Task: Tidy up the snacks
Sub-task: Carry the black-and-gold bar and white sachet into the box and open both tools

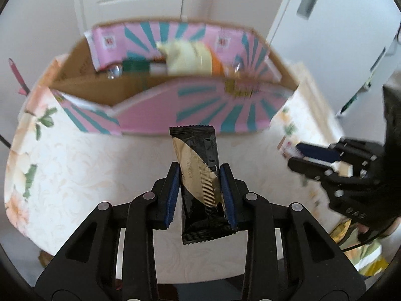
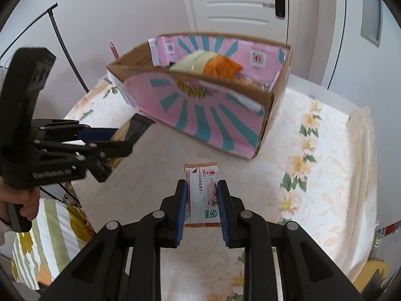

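In the left wrist view the left gripper (image 1: 200, 173) sits at lower centre, its blue pads clamped on a black-and-gold packet (image 1: 200, 175) that stands upright between them, its top edge reaching toward the box (image 1: 160, 115) above. The box, pink with teal rays on the outside and brown cardboard inside, fills the upper middle of the frame and rests on a floral cloth (image 1: 75, 163); a pale yellow bag (image 1: 188, 60) and an orange one (image 1: 216, 65) lie inside it against the far wall. At the right edge the right gripper (image 1: 298, 155) shows side-on. In the right wrist view the right gripper (image 2: 202, 190) at lower centre grips a white packet (image 2: 201, 193) with orange ends, held above the cloth (image 2: 325, 150) below the box (image 2: 200, 115). The left gripper (image 2: 125, 140) enters from the left edge, its dark packet (image 2: 137, 128) near the box's near wall.
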`<state>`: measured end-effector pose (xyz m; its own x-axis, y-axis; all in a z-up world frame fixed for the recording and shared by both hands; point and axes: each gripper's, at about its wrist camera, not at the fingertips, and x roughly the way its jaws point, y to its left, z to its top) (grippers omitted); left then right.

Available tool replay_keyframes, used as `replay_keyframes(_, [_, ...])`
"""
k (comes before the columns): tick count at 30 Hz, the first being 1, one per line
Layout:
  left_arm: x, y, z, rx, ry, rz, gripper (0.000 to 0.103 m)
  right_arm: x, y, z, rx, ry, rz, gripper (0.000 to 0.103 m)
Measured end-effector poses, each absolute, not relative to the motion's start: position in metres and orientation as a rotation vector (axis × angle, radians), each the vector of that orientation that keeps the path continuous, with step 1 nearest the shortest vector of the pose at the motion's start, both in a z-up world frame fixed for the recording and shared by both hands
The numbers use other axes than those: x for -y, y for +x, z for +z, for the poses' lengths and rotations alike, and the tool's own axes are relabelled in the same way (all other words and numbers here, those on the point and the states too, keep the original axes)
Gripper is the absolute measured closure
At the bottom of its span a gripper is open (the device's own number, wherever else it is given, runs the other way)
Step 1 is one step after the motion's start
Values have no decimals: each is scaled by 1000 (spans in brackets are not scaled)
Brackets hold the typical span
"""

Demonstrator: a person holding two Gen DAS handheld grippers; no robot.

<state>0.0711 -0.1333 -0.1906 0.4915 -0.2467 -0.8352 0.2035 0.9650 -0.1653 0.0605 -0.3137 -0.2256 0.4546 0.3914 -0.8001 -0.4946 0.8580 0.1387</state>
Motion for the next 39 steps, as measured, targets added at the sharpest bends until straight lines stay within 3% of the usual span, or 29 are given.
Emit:
replay_keyframes(8, [111,92,-118,-912,-48,-277,74,303,68,-170,-900,-40,519,81])
replay_keyframes(16, [85,149,-90,-863,-37,-303,74,285,108,-109,-787,11,446,81])
replay_keyframes(32, [58,241,-157,-1008,57,-341,73,238,184,-115,-823,98,320,81])
replay_keyframes(34, [60,242,-162,-1016,95,-335,54,236,187,-120,-838,113,314,81])
replay_keyframes(35, [59,242,-163,-1013,108,-330,19,235,189,-123,-849,122,312,81])
replay_keyframes(36, [58,241,-163,-1001,107,-327,1,233,192,-126,-856,129,311,81])
replay_keyframes(39, [49,237,-160,-979,75,-343,0,231,198,-133,-877,147,309,81])
